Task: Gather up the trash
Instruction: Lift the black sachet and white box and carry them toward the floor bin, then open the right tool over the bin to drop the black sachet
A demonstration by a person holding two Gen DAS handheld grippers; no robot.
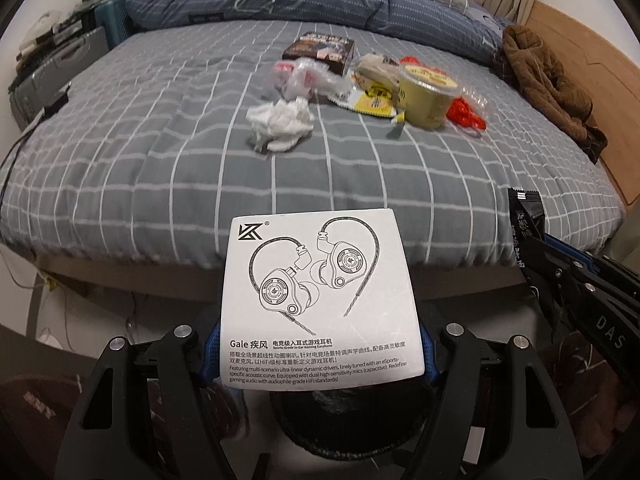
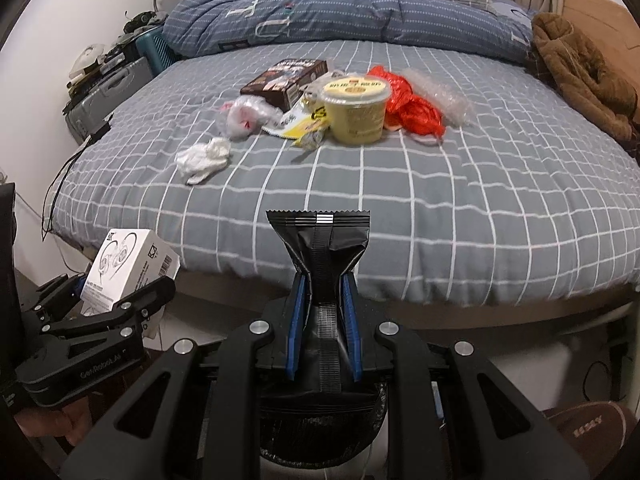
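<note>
My left gripper (image 1: 320, 344) is shut on a white earphone box (image 1: 320, 300), held off the foot of the bed; the box also shows in the right wrist view (image 2: 132, 264). My right gripper (image 2: 325, 304) is shut on a black snack wrapper (image 2: 320, 244), also seen in the left wrist view (image 1: 526, 216). On the bed lie a crumpled white tissue (image 2: 204, 158), a clear plastic bag (image 2: 250, 114), a brown box (image 2: 286, 80), a yellow cup (image 2: 356, 110), a yellow sachet (image 2: 304, 124) and a red plastic bag (image 2: 412, 108).
The bed has a grey checked sheet (image 2: 400, 208), a blue duvet (image 2: 320, 16) at the head and a brown garment (image 2: 580, 76) on the right. A dark bin opening (image 2: 320, 432) sits below the grippers. Suitcases (image 2: 108, 88) stand to the left.
</note>
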